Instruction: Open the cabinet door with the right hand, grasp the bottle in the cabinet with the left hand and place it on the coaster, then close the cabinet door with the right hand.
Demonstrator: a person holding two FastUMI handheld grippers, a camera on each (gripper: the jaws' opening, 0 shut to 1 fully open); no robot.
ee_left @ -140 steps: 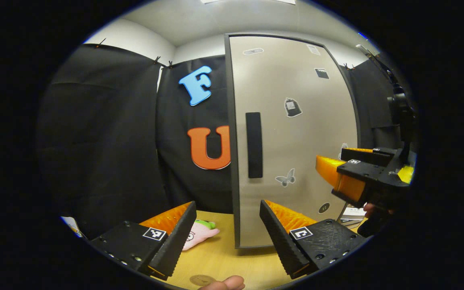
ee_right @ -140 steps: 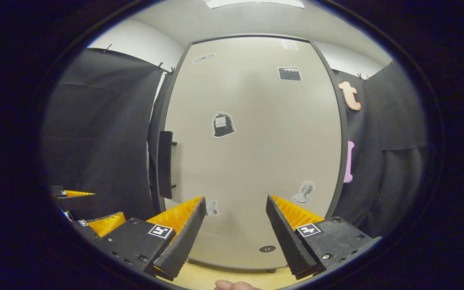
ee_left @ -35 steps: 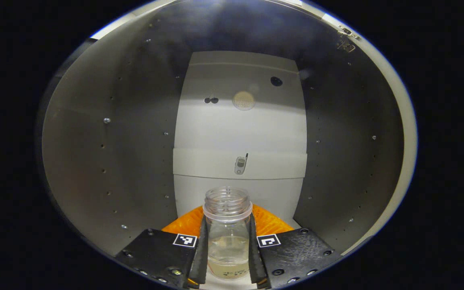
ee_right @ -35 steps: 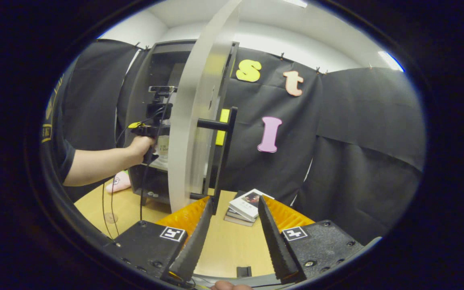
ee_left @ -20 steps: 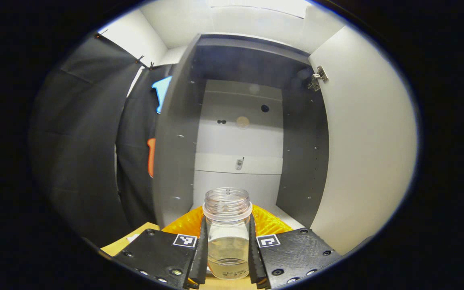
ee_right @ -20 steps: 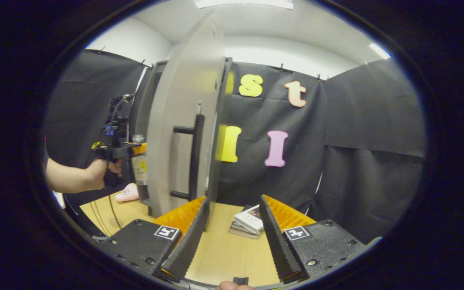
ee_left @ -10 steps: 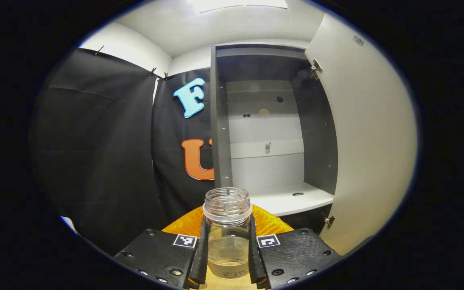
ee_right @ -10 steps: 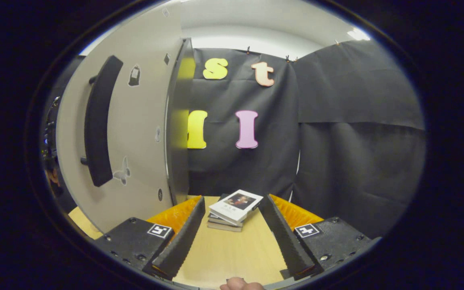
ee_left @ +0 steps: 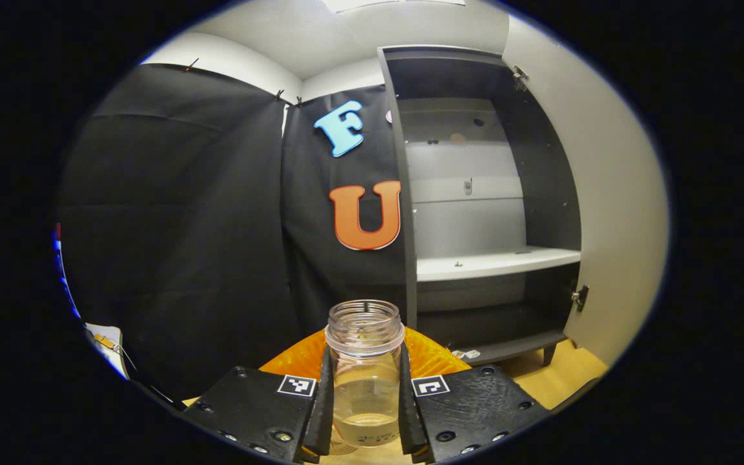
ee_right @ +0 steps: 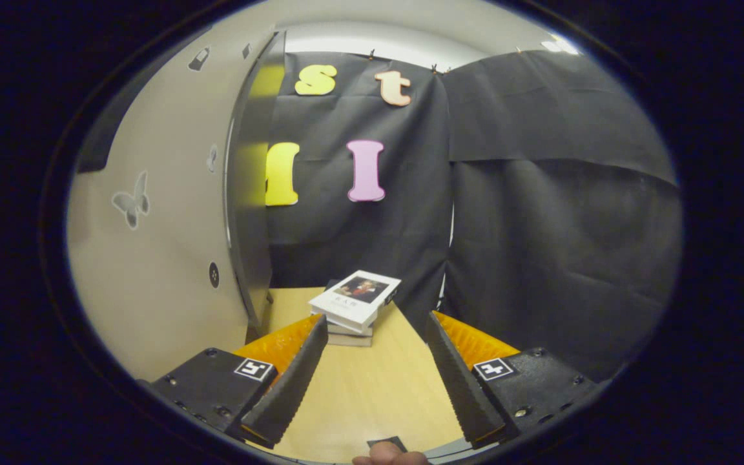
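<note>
Left gripper [ee_left: 361,413] has pulled back since 0.5 s ago: cabinet [ee_left: 475,213] now smaller, upper right. Both fingers clamp the bottle [ee_left: 364,368] at bottom centre: clear, uncapped, liquid low, print at its base unreadable. Right gripper [ee_right: 375,381] wide open, empty, over table [ee_right: 372,387]; door [ee_right: 165,213] left, books [ee_right: 354,303] ahead.

From my left gripper view, the bottle [ee_left: 364,374] sits upright between the left gripper's [ee_left: 362,413] two fingers, both pressing its sides, with the cabinet [ee_left: 475,194] standing behind it and to the right, its shelf [ee_left: 495,263] partway up inside. The cabinet door [ee_left: 611,213] swings out at the far right of that view, hinged on the cabinet's right edge. From my right gripper view, the door [ee_right: 152,258] stands to the left, a stack of books [ee_right: 354,303] lies on the table [ee_right: 372,394] ahead of the parted right gripper [ee_right: 375,374], just right of the door's lower edge.
</note>
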